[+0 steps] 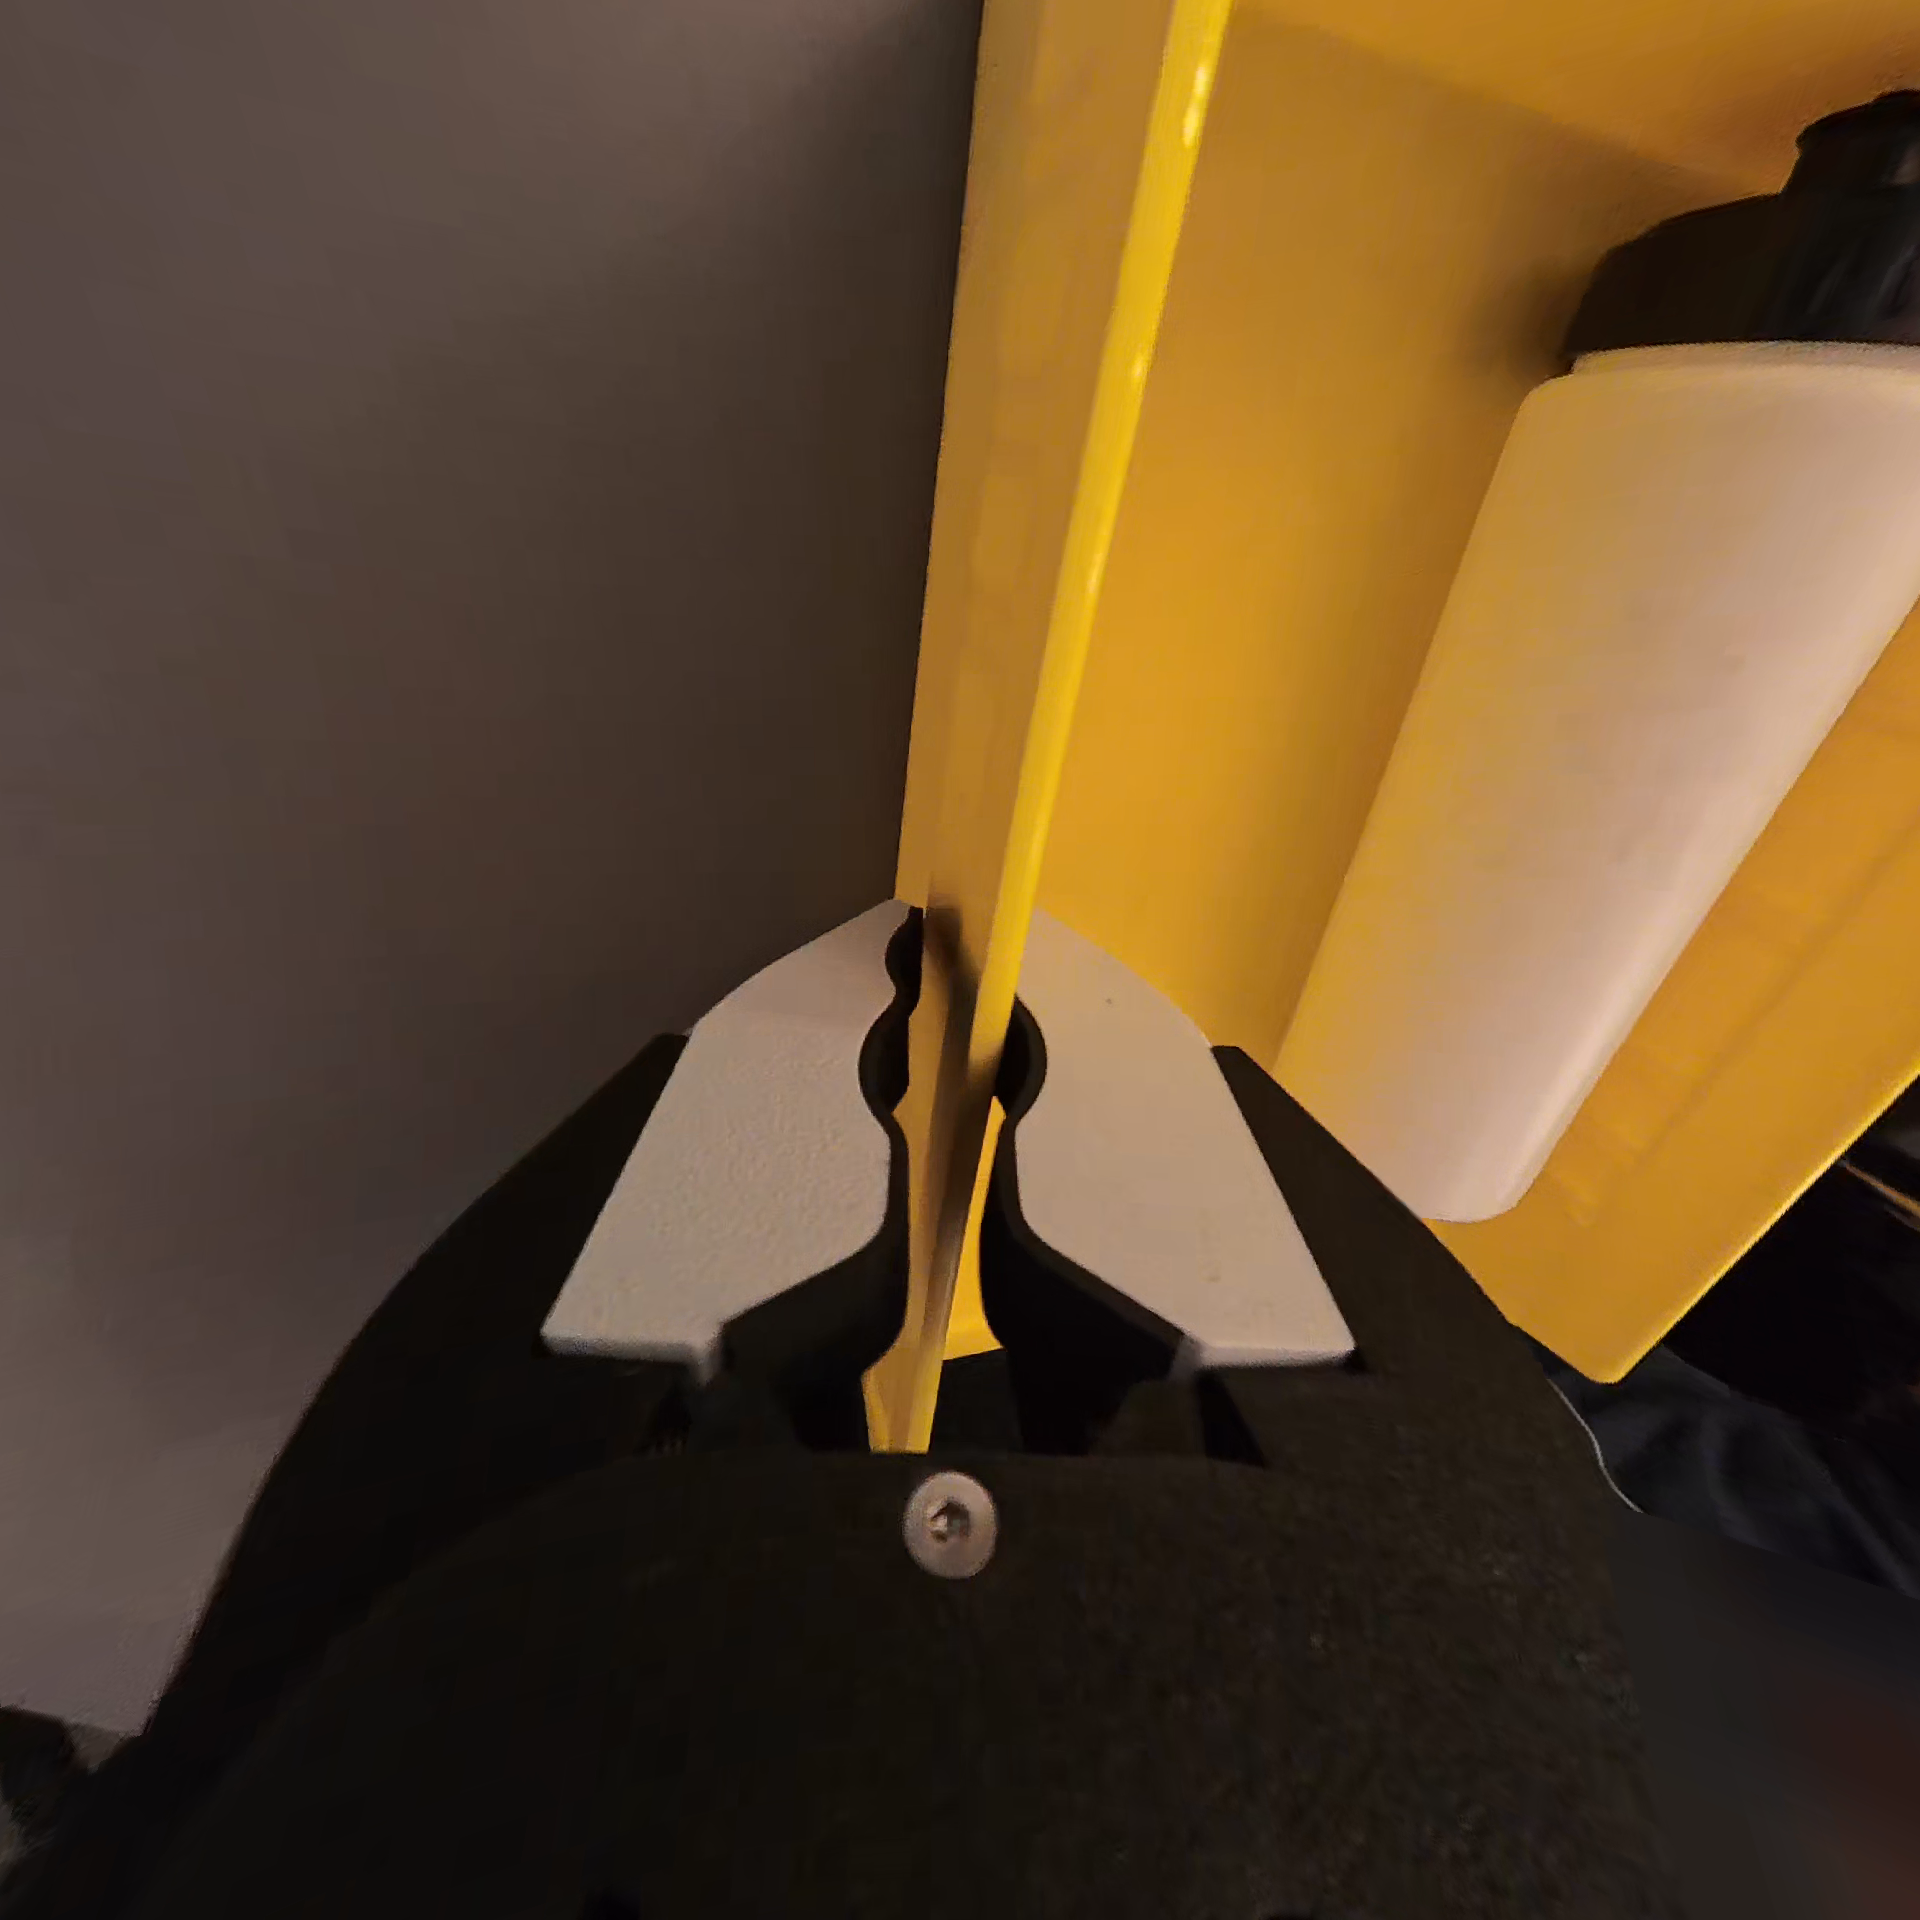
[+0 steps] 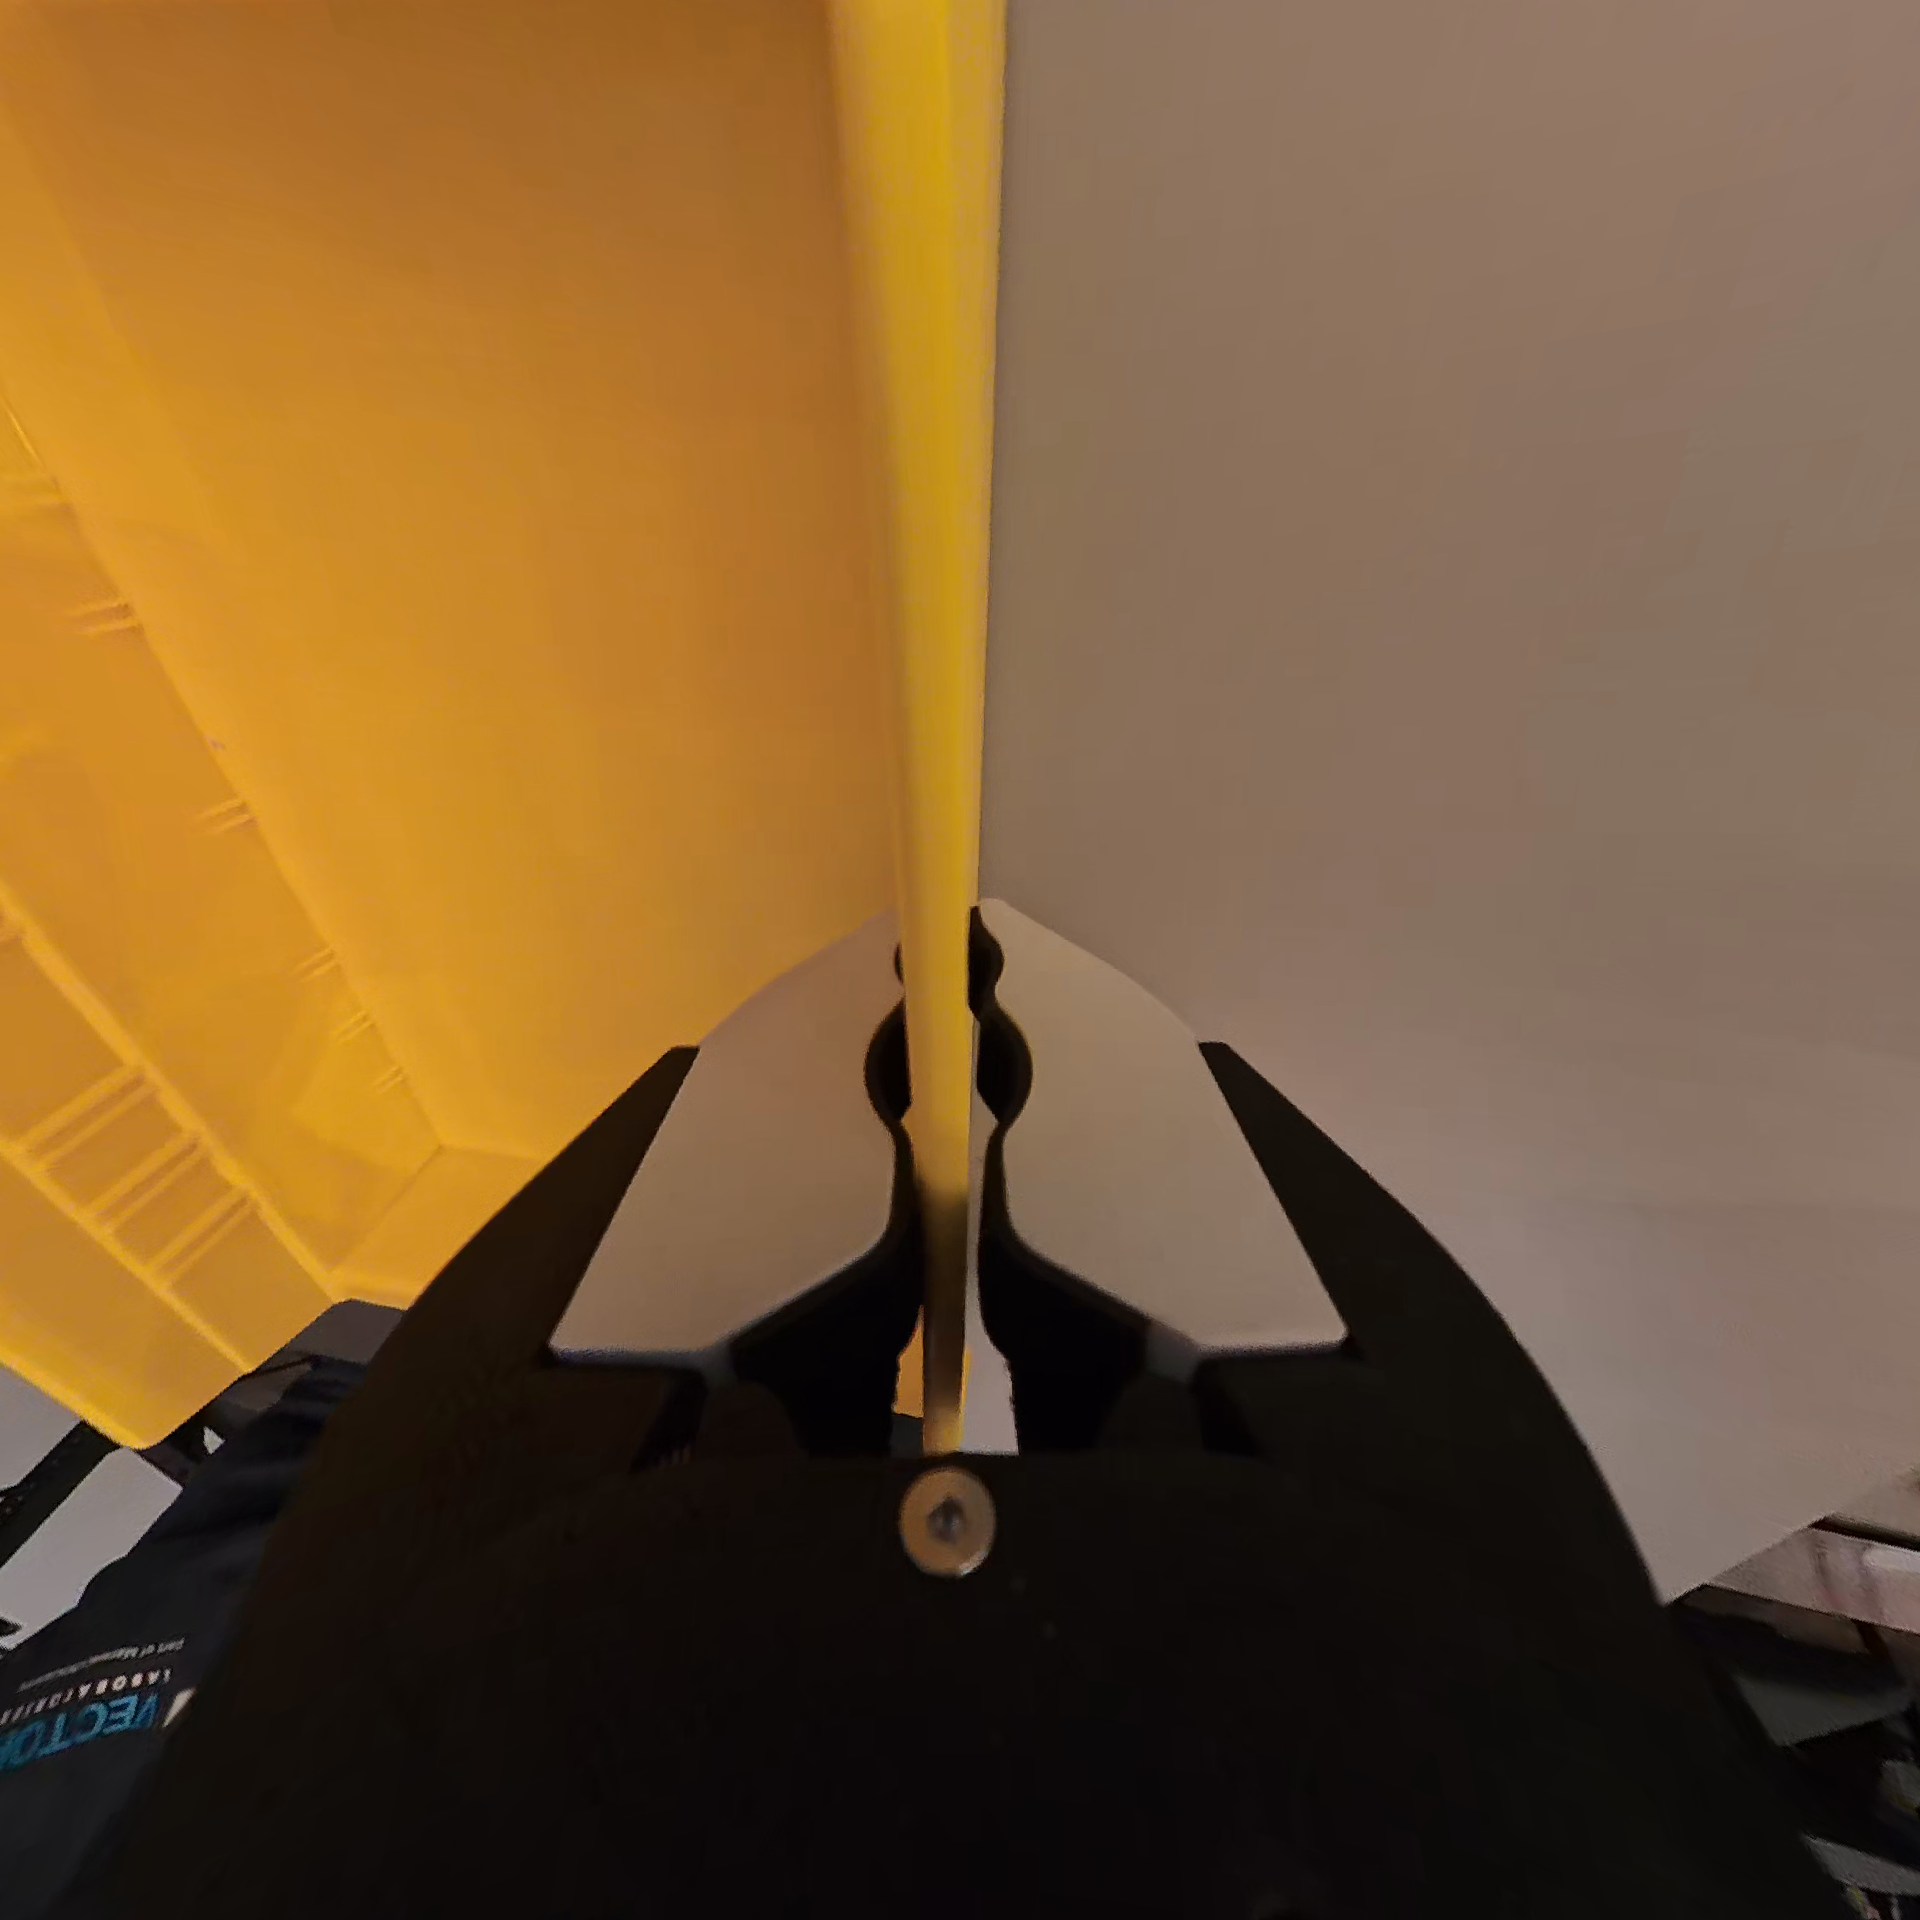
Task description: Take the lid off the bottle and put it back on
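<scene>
Yellow plastic fills both wrist views: a yellow plastic bin (image 1: 1299,520) with thin walls, held between my two tools. My left gripper (image 1: 956,925) is clenched on one wall's edge, the yellow rim pinched between its grey fingertips. My right gripper (image 2: 935,920) is likewise clenched on a wall's rim, which I take for the opposite side.

Task object: a translucent white plastic bottle (image 1: 1621,748) with a black screw lid (image 1: 1787,270) lies on its side inside the bin, against the inner surface, seen only in the left wrist view. The lid looks seated on the bottle's neck. Neither gripper touches the bottle.

Judgement on step: the lid work has not begun. Both tools are occupied with the bin, so this reads as handling the container, not the bottle itself. I cannot tell whether the bin rests on anything; a grey wall (image 1: 416,520) shows behind it.

Next move calls for: a settled bin, then both grips released. One gripper must clamp the bottle body, the other the lid, squarely enough to twist.

Risk: the bottle may roll if the bin tilts.
</scene>
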The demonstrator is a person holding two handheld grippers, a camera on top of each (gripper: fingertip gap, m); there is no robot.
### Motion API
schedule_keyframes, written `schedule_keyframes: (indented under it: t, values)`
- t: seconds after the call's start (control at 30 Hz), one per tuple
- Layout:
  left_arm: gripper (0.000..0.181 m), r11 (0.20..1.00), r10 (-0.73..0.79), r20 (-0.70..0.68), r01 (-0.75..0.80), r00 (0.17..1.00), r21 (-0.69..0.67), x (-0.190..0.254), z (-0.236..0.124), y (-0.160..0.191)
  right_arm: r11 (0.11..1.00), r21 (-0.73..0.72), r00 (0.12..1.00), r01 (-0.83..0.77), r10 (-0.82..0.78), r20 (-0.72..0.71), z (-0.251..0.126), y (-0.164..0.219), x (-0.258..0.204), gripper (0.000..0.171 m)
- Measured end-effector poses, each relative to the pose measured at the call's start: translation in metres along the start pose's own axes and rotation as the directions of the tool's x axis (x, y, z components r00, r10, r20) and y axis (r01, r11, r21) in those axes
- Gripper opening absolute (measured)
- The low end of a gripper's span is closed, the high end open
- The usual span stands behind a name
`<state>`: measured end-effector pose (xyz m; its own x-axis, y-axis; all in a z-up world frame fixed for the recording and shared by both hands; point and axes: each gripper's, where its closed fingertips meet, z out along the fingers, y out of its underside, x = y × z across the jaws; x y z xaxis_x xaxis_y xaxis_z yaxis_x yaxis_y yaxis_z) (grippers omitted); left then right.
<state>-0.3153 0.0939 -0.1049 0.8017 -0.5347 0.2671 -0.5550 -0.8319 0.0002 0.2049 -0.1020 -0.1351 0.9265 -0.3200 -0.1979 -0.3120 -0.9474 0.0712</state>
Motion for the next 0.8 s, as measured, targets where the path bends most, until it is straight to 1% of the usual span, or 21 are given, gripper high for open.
schedule_keyframes:
  t: [0.2, 0.37, 0.47, 0.57, 0.63, 0.8]
  values:
    - [0.010, 0.985, -0.142, -0.069, 0.148, 0.987, 0.084, -0.056, -0.017, 0.022, 0.999, 0.004, 0.998, -0.054, 0.054, -0.014, 0.000, -0.006, -0.001, 0.006]
    - [0.014, 0.962, -0.224, -0.152, 0.243, 0.963, 0.127, -0.082, -0.025, 0.028, 0.998, 0.003, 0.998, -0.057, 0.057, -0.027, 0.000, -0.009, -0.004, 0.006]
    - [0.016, 0.957, -0.224, -0.175, 0.250, 0.959, 0.145, -0.087, -0.027, 0.029, 0.999, -0.032, 0.999, -0.036, 0.035, -0.023, 0.002, -0.001, -0.010, 0.006]
    - [0.017, 0.964, -0.189, -0.181, 0.217, 0.965, 0.151, -0.087, -0.027, 0.028, 0.999, -0.035, 1.000, 0.002, -0.003, -0.030, 0.003, 0.001, -0.012, 0.005]
    - [0.017, 0.966, -0.183, -0.175, 0.210, 0.967, 0.152, -0.088, -0.027, 0.028, 0.999, -0.032, 1.000, -0.006, 0.006, -0.014, 0.003, 0.000, -0.012, 0.005]
    - [0.014, 0.963, -0.180, -0.134, 0.202, 0.975, 0.180, -0.096, -0.028, 0.023, 1.000, -0.019, 1.000, 0.014, -0.015, -0.028, 0.002, -0.005, -0.008, 0.005]
